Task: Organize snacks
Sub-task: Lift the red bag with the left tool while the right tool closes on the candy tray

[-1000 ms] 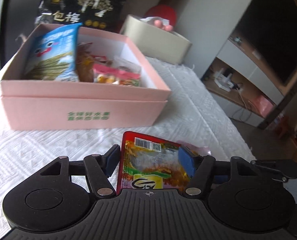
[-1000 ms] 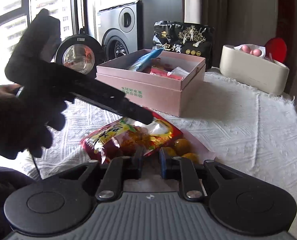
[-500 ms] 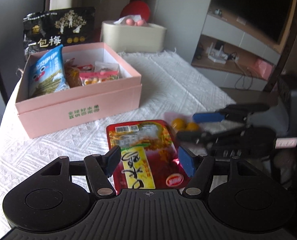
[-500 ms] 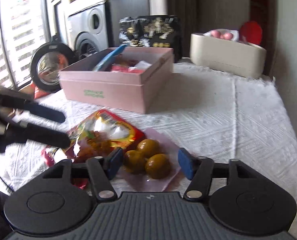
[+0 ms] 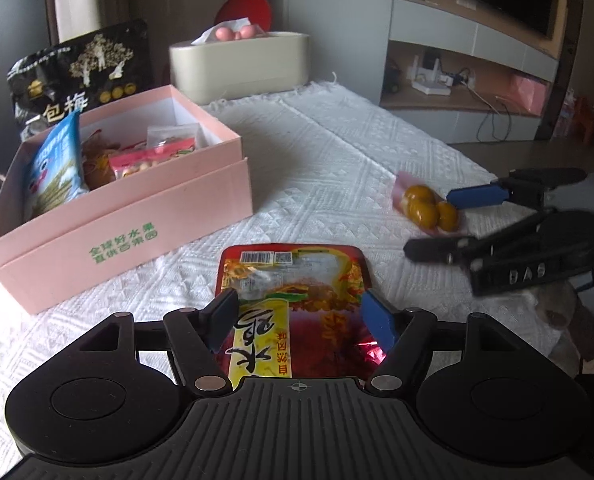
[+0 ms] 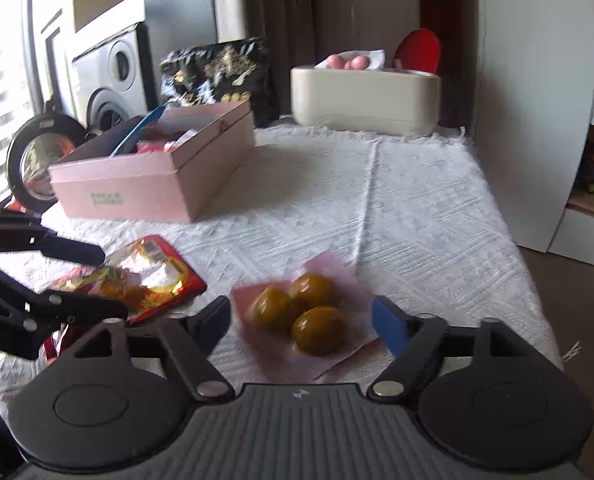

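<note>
A red snack packet (image 5: 293, 280) lies flat on the white tablecloth between the fingers of my left gripper (image 5: 301, 316). Its jaws are opening, and the pads stand at the packet's two long edges without squeezing it. A pink pouch of yellow-brown balls (image 6: 301, 316) lies to its right, inside my right gripper (image 6: 301, 320). Those jaws are opening too, with a gap on each side of the pouch. The left wrist view shows the right gripper (image 5: 445, 222) at the same pouch (image 5: 425, 208). The open pink box (image 5: 137, 236) behind holds a blue bag (image 5: 53, 164) and several packets.
A black snack bag (image 5: 81, 72) stands behind the box, with a beige tissue holder (image 5: 241, 68) to its right. The table's right edge (image 6: 537, 280) drops off close to the pouch. A round mirror (image 6: 37, 160) and a washing machine (image 6: 109, 76) lie beyond the left side.
My right gripper has gone from nearly shut at the red packet to wide open over the pink pouch, farther right. The left gripper rolled level and spread a little around the red packet.
</note>
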Action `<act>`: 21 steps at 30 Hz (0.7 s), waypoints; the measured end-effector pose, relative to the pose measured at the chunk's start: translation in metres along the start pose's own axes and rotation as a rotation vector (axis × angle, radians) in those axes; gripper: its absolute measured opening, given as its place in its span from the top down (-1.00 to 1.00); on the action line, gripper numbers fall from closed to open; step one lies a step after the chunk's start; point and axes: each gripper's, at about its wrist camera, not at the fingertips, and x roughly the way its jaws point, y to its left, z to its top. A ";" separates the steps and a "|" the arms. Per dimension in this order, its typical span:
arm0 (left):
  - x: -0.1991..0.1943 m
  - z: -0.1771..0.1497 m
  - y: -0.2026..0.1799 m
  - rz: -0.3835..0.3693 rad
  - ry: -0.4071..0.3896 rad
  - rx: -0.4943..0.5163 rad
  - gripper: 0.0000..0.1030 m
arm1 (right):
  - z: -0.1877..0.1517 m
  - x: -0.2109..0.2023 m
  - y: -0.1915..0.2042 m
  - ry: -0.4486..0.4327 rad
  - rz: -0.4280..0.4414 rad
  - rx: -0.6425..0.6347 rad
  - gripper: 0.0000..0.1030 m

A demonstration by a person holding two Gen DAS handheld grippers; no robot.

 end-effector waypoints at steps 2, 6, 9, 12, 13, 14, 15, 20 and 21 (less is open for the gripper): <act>-0.008 -0.001 0.002 0.003 -0.006 0.000 -0.37 | -0.001 0.002 0.008 0.006 -0.022 -0.048 -0.68; -0.022 -0.004 0.004 -0.006 -0.006 0.015 -0.37 | 0.000 0.002 0.006 0.014 -0.008 -0.040 -0.70; -0.022 -0.005 0.019 -0.031 -0.001 -0.065 -0.37 | 0.003 -0.003 0.001 -0.003 0.003 0.018 -0.70; -0.019 -0.005 0.042 -0.035 -0.002 -0.186 -0.37 | 0.007 -0.010 0.004 -0.033 0.033 0.020 -0.69; -0.018 -0.006 0.049 -0.042 0.000 -0.219 -0.35 | 0.008 -0.011 0.010 -0.037 0.040 -0.001 -0.69; -0.018 -0.007 0.054 -0.051 0.005 -0.246 -0.34 | 0.009 -0.012 0.015 -0.042 0.049 -0.021 -0.67; -0.017 -0.008 0.058 -0.064 0.011 -0.268 -0.34 | 0.011 -0.012 0.022 -0.046 0.065 -0.040 -0.57; -0.010 -0.012 0.068 -0.110 0.016 -0.325 -0.35 | 0.014 -0.002 0.053 -0.005 0.190 -0.098 -0.07; -0.009 -0.011 0.068 -0.114 0.013 -0.324 -0.35 | 0.012 0.001 0.060 0.002 0.193 -0.122 -0.02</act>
